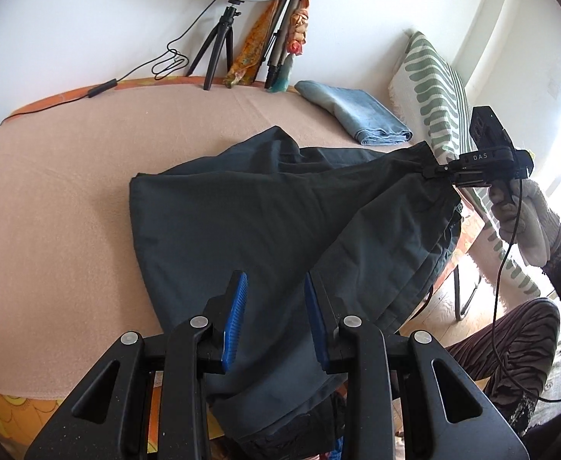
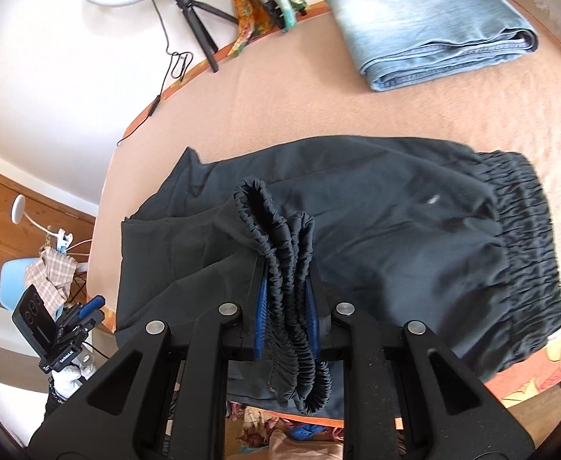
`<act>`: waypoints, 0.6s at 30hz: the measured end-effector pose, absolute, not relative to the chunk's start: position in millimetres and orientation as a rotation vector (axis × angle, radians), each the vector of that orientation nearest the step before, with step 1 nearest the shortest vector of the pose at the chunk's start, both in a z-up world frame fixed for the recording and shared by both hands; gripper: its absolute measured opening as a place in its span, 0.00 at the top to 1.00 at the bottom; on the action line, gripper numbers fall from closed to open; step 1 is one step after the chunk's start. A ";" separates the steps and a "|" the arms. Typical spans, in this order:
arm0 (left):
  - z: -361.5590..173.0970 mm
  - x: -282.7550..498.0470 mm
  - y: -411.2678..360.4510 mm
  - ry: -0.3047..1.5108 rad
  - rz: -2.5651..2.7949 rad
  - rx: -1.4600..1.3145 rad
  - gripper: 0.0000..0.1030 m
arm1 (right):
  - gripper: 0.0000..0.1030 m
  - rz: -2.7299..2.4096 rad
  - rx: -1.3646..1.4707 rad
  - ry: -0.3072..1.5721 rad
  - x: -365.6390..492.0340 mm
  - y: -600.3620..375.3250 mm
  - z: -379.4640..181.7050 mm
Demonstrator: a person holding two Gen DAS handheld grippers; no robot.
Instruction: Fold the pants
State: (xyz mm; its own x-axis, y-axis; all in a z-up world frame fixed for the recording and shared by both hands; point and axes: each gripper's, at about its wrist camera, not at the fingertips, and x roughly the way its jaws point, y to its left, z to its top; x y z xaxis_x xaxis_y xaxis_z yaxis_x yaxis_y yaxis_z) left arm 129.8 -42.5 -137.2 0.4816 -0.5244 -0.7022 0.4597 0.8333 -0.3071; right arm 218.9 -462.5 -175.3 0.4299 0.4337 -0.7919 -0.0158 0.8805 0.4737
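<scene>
Pants (image 2: 357,230) spread on table (image 2: 280,107), waistband far right, long axis left–right. Right gripper (image 2: 286,306) clamped on bunched elastic cuffs above near edge; left gripper (image 1: 276,322) part-closed on the near-left fold — leg ends due rightward toward waistband.

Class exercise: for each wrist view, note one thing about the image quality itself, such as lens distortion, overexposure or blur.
Left wrist view: the fisheye bows the table edge into an arc, and the window light at far right is blown out white. Right wrist view: dark vignette fills the corners, and the gathered waistband of the black pants looks slightly smeared.
</scene>
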 end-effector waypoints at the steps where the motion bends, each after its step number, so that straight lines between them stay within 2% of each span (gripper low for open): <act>1: -137.6 130.8 -43.3 0.885 -0.601 -0.079 0.72 | 0.82 0.274 0.432 1.094 218.4 -473.0 -173.9; 12: -146.3 137.1 -52.7 0.921 -0.604 -0.074 0.72 | 0.82 0.111 0.419 1.089 217.7 -542.7 -176.5; 18: -151.6 137.8 -50.8 0.940 -0.594 -0.072 0.72 | 0.82 0.066 0.371 1.100 227.5 -547.8 -184.7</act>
State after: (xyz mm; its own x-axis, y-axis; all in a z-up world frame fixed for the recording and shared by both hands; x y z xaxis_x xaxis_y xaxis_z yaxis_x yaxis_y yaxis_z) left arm 137.8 -50.8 -151.6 0.4433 -0.5086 -0.7381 0.4476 0.8390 -0.3093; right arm 227.5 -547.8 -184.7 0.4584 0.2341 -0.8574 0.1300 0.9367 0.3252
